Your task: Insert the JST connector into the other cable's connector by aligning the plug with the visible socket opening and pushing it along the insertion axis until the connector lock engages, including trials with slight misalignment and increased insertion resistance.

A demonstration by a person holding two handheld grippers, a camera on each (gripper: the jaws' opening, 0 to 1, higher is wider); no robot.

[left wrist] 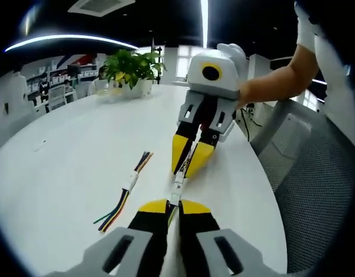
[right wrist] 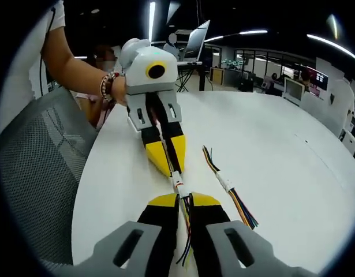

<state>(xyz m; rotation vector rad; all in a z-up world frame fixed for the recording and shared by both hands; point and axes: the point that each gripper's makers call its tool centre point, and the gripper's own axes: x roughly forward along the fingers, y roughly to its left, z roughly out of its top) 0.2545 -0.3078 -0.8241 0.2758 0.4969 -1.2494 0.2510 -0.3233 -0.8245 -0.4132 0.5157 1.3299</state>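
The left gripper view rides low over the white table (left wrist: 79,156), looking forward along its own jaws toward the right gripper (left wrist: 187,164), which faces it head-on at close range. Beyond lie a potted plant (left wrist: 130,68) and office shelving. The right gripper view looks the opposite way along the same line, down its own jaws at the left gripper (right wrist: 170,164), close and pointing back at it, with desks and monitors behind. The two cameras face each other across a short gap. Both views share the tabletop, the joined connector (left wrist: 178,183) (right wrist: 178,183) between the tips, a mesh chair (left wrist: 316,190) (right wrist: 33,167) and the spare cable (left wrist: 126,189) (right wrist: 228,186), seen from opposite ends.
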